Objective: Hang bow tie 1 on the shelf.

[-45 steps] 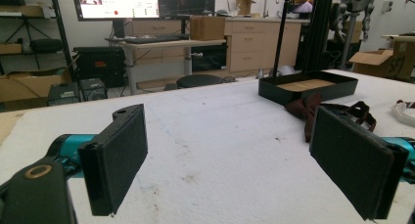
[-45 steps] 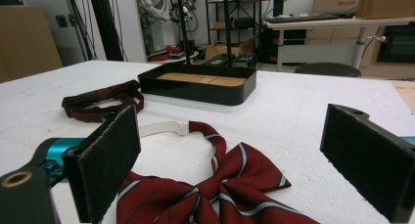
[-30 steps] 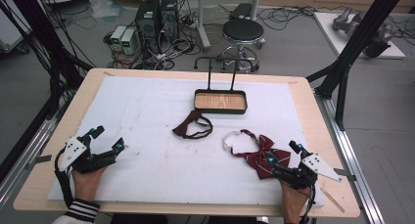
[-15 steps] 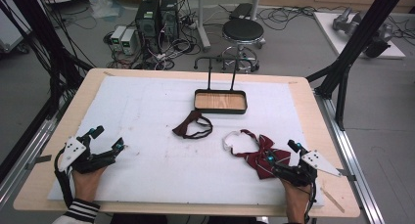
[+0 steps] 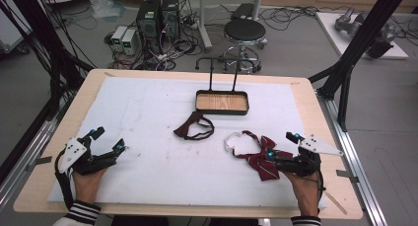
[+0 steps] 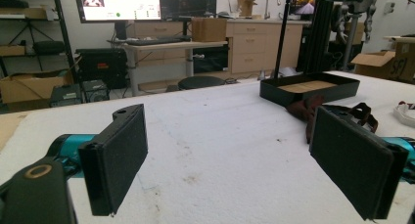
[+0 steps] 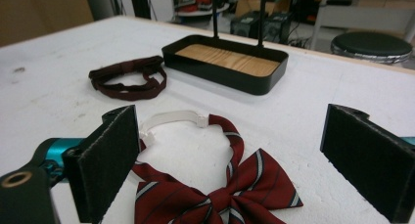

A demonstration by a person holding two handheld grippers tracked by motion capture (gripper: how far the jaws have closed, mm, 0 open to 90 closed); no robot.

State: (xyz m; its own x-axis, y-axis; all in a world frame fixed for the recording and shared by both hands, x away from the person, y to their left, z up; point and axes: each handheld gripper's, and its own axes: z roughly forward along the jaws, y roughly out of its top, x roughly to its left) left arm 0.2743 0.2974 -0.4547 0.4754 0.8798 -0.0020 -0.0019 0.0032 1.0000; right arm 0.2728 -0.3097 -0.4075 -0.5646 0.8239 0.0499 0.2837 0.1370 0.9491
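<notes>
On the white-covered tabletop (image 5: 148,112), the right gripper (image 5: 279,148) holds its jaws spread over the striped red bow tie (image 7: 220,194), while the left gripper (image 5: 109,139) rests well apart, jaws also spread, with the dark bow tie (image 5: 193,128) just before the black tray (image 5: 222,110).

Striped bow tie (image 5: 259,159) lies flat on white mat, front right; dark red w/ thin pale stripes, bow spread wide, knot at centre; its strap loops back toward the tray, part red, part white (image 7: 172,118), ends joined in a closed ring; dark bow tie (image 5: 193,128) lies mid-table, plain maroon, band curled in a loose loop beside the bow; just in front of tray, apart from it; tray (image 5: 222,109) black, oblong, shallow, wood-grain floor, w/ two thin upright posts at rear edge; sits centre-back; empty.
</notes>
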